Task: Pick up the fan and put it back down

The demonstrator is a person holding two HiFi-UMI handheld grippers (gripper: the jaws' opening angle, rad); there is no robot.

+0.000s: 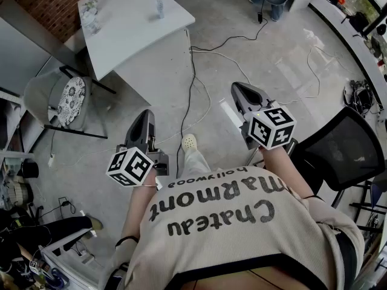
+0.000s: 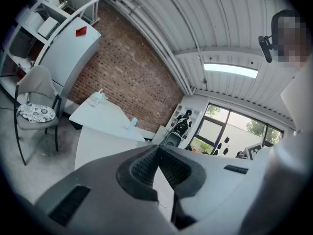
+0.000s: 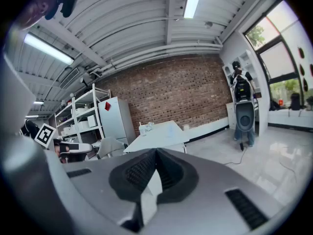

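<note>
The pale grey concrete floor (image 1: pixel 272 59) carries a loose black cable (image 1: pixel 192 83) and a white cable (image 1: pixel 311 71). On the white rectangular surface (image 1: pixel 130 35) stand a small clear bottle (image 1: pixel 160 8) and a few small clear items (image 1: pixel 91 16).

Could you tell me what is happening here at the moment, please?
A person stands holding a two-jaw gripper in each hand. The left gripper and the right gripper both have their jaws together with nothing between them, pointing out into the room. A dark standing unit that may be the fan sits across the floor by the far wall, well away from both, so the pick-up has not begun.
</note>
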